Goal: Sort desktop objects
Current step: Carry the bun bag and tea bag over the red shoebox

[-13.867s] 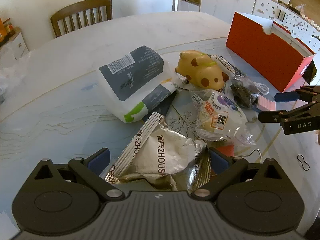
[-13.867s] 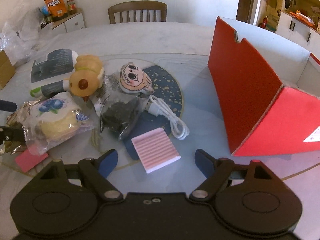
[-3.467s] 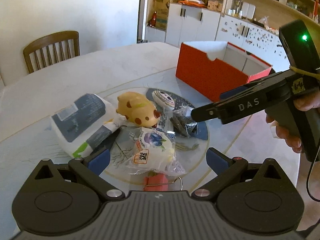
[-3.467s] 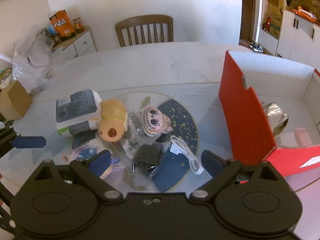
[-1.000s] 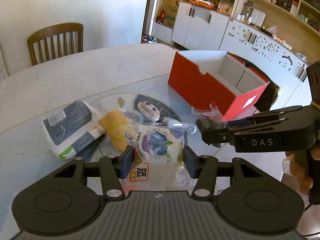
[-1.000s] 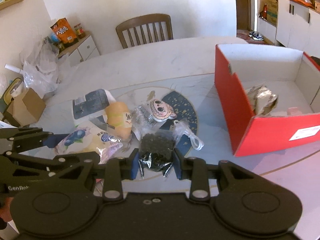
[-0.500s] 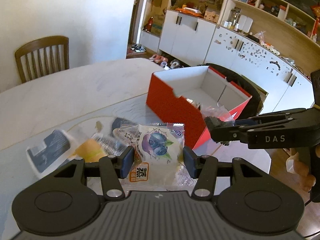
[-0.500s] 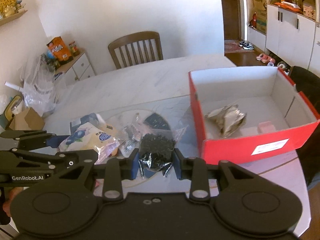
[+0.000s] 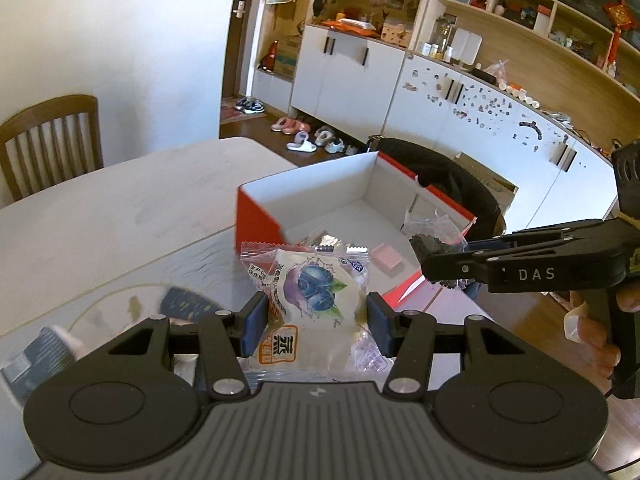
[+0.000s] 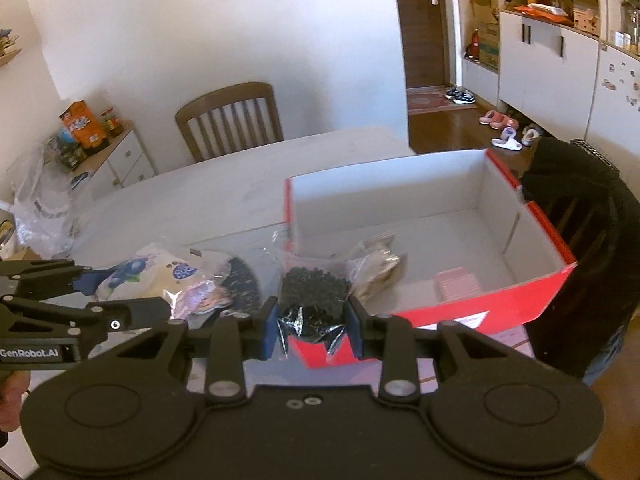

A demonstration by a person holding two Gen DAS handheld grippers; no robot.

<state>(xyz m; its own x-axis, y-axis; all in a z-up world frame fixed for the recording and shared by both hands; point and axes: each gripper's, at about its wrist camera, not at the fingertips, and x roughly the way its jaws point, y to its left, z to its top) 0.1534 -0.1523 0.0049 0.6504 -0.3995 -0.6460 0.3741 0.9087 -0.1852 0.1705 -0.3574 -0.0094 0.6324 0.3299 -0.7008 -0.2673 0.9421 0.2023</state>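
Black gripper (image 9: 314, 326) – blue pads, silver screws

Daylit room, fairly bright, both views. Strong fisheye bend at edges: door frame and cabinets (image 9: 348, 76) curve. Motion blur smears the table (image 9: 120, 208) and items lower left in the left wrist view. Right wrist view is softer, hazy, wall (image 10: 200, 32) slightly washed out.

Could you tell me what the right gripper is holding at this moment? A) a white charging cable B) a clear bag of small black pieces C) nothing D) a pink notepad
B: the right gripper has its blue pads pressed on a clear bag of small black pieces, carried near the red box; the pink pad already lies inside the box.
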